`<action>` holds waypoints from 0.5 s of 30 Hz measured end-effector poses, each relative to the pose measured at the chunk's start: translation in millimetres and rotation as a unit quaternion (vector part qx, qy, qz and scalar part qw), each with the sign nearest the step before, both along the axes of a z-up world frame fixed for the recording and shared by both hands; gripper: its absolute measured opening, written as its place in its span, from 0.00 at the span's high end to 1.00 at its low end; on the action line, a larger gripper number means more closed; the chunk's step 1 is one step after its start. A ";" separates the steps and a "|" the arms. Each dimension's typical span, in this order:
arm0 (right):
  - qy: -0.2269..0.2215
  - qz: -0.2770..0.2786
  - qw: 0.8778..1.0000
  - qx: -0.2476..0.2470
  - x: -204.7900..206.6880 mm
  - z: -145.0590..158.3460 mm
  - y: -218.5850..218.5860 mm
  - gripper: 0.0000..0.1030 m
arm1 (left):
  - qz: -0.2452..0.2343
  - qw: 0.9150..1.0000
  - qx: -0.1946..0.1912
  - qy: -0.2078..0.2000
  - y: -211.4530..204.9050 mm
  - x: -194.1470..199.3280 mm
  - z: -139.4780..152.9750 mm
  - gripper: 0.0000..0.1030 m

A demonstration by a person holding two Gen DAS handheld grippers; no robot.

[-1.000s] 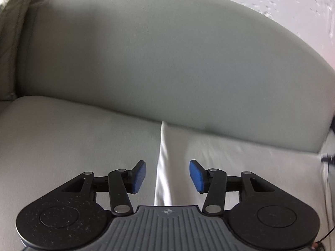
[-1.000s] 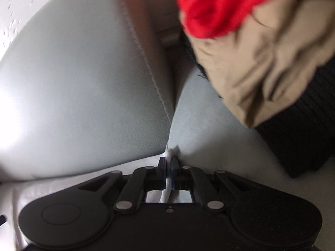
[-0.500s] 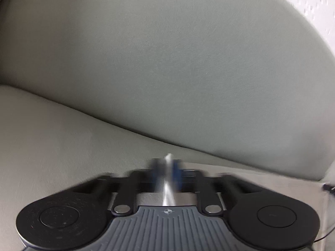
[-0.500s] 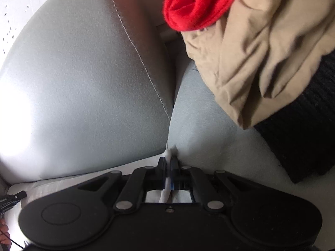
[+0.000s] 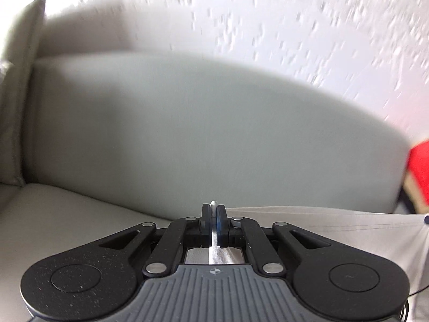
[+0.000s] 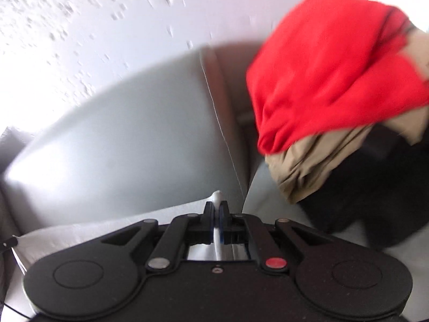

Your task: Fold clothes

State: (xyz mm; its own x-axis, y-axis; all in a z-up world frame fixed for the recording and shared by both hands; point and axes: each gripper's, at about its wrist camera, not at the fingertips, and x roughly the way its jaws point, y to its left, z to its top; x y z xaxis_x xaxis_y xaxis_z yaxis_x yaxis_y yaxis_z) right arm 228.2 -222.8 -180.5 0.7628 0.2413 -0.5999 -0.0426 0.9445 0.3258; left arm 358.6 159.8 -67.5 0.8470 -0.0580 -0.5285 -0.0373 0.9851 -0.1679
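A white cloth (image 5: 321,222) is stretched between my two grippers above the grey sofa seat. My left gripper (image 5: 214,209) is shut on one edge of it, and a fold pokes out between the pads. The cloth runs taut to the right. My right gripper (image 6: 217,206) is shut on the other edge of the white cloth (image 6: 107,225), which trails off to the left. Both grippers are raised and face the sofa backrest (image 5: 214,139).
A pile of clothes lies at the right end of the sofa: a red garment (image 6: 329,72) on top, a tan one (image 6: 316,166) under it, a black knit (image 6: 362,214) lowest. A cushion (image 5: 18,94) stands at the left. A white textured wall (image 5: 268,21) is behind.
My left gripper went from open around the cloth's fold to shut on it. Both grippers have since lifted, so more of the wall shows and the cloth is pulled taut.
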 end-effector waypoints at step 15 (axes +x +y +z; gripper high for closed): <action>0.028 -0.013 0.999 0.038 -49.7 51.6 -88.2 0.97 | 0.033 0.996 0.004 0.079 -0.5 -178.1 6.6 0.98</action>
